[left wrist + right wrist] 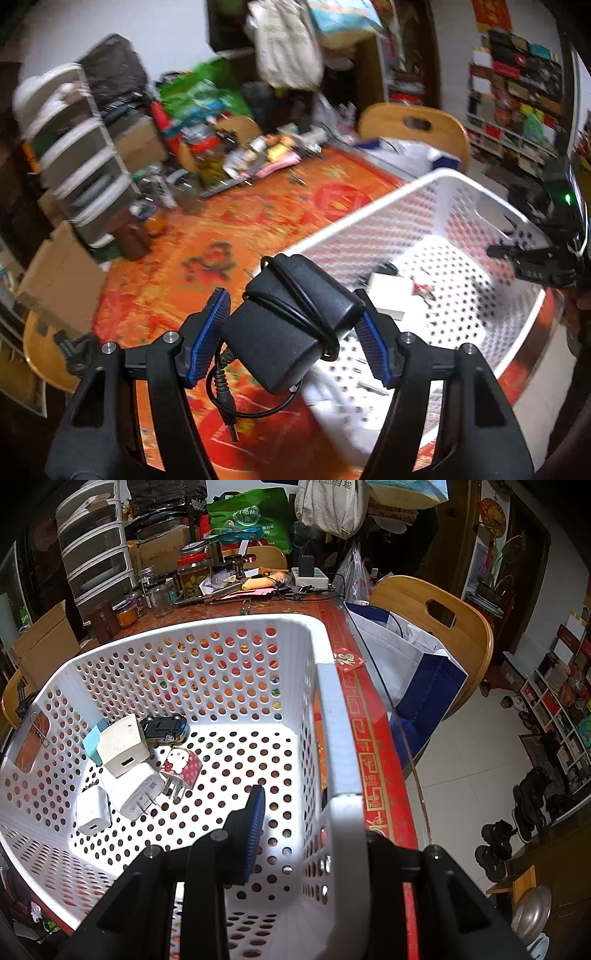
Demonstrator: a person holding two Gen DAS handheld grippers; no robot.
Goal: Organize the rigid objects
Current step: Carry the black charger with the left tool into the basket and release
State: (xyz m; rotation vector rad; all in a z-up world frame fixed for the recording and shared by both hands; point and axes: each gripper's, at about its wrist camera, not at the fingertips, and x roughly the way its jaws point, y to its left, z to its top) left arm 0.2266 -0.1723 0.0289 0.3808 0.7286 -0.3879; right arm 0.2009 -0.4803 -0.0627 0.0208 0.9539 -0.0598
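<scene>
Left wrist view: black power adapter point(291, 325), smooth blocky plastic w/ cord wrapped round it, long axis tilted from lower left to upper right, plug end dangling below. Left gripper point(291, 332) part-closed, ribbed blue pads point(207, 332) clamping adapter's sides, held above orange tablecloth point(221, 229) beside white perforated basket point(443, 206). Right gripper point(314, 834) pinches basket's side wall point(340, 738), one finger inside. Chargers point(125, 753) lie on basket floor.

The white perforated plastic basket point(229, 664) sits on the red patterned tablecloth point(177, 266), near the table's right edge. Inside it, against its left wall, white plug chargers point(125, 771) lie clustered, with a small black toy car point(164, 728) just behind them. A curved-back wooden chair point(439, 627) stands right of the table.
</scene>
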